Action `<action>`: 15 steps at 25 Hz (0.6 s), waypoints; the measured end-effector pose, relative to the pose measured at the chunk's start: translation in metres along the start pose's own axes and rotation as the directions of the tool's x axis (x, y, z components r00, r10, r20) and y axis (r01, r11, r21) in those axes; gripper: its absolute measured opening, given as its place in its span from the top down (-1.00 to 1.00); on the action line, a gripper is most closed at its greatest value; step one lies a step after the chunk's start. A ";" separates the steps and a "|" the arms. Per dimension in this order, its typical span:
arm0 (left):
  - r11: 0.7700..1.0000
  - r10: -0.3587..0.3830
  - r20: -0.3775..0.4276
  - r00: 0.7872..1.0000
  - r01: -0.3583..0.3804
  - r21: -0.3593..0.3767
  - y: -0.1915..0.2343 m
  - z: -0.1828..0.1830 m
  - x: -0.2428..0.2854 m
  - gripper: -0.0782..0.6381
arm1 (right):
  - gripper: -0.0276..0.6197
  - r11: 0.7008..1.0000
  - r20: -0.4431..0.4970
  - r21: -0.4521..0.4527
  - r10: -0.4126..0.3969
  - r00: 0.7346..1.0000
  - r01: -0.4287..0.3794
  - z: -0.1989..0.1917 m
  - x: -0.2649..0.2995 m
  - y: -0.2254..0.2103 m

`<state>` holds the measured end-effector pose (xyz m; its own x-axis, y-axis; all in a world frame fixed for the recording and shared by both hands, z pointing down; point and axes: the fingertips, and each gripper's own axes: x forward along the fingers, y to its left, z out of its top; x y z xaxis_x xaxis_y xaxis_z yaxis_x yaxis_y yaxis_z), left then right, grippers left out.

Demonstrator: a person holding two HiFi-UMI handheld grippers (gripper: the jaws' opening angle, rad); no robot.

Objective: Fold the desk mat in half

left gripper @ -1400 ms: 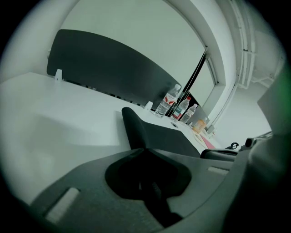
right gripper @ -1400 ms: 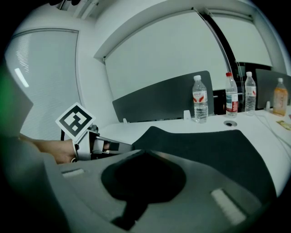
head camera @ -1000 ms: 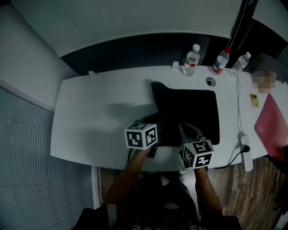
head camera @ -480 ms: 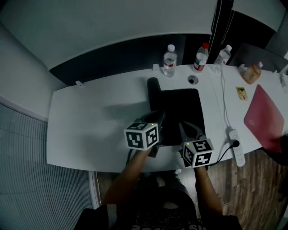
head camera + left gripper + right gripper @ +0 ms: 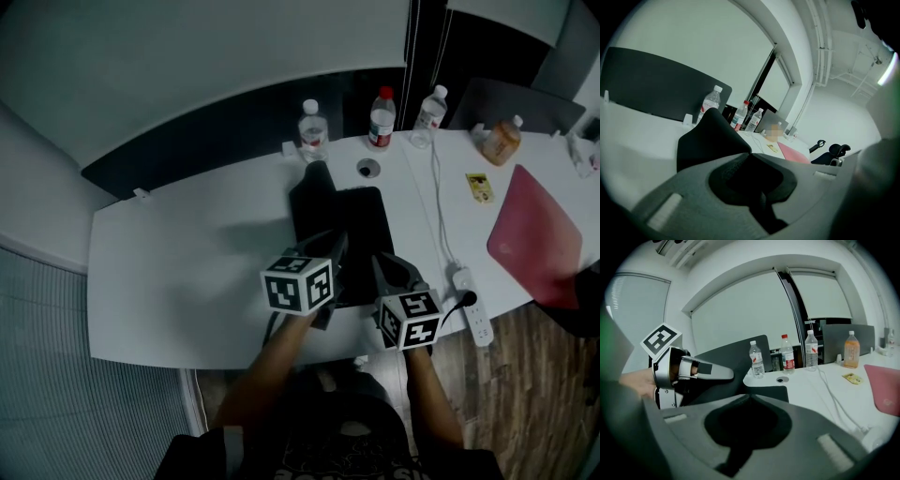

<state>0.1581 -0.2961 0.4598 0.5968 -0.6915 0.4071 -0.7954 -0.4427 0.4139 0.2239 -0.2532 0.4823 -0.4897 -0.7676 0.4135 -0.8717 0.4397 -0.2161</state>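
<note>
Seen from above, a person's two bare forearms [image 5: 281, 361] reach forward at the near edge of a long white desk [image 5: 187, 253], each hand holding a grey two-jaw gripper topped with a black-and-white marker cube.

The left gripper [image 5: 336, 246] has its jaws closed tip to tip. In the left gripper view [image 5: 750, 153], black material fills the hollow behind the tips and rises just past them as a curved, lifted flap, so it appears clamped on the mat.

The right gripper [image 5: 378, 265] sits just beside the left one. Its jaws [image 5: 750, 397] are also pressed together, with the mat's flat surface right behind the tips. It is not clear whether they pinch the mat.

The black rectangular desk mat [image 5: 352, 225] lies on the desk directly ahead of both grippers. Its left side is raised off the surface and curls up in a hump at the far left corner.

To the right lie a white power strip [image 5: 469, 300] with its cable, a flat red case [image 5: 534, 234] and a small yellow card [image 5: 479, 187].

Beyond the mat is a round cable hole [image 5: 367, 169]. Past that stand three clear plastic bottles [image 5: 313, 129] and an orange drink bottle [image 5: 500, 141], all in front of a dark divider panel [image 5: 216, 127].
</note>
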 end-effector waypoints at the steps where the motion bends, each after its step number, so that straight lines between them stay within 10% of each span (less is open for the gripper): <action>1: 1.000 -0.005 -0.004 1.000 0.005 0.004 -0.005 -0.001 0.006 0.72 | 0.90 1.000 0.000 0.000 -0.005 1.000 0.005 0.000 -0.002 -0.006; 15: 0.999 -0.033 -0.098 0.995 0.036 0.029 -0.054 -0.036 0.083 0.72 | 0.90 0.999 -0.006 0.026 -0.041 0.999 0.041 -0.004 -0.020 -0.083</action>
<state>0.2543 -0.3090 0.5000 0.6302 -0.6172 0.4711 -0.7761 -0.4840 0.4041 0.3063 -0.2722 0.4955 -0.4535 -0.7821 0.4273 -0.8912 0.3958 -0.2214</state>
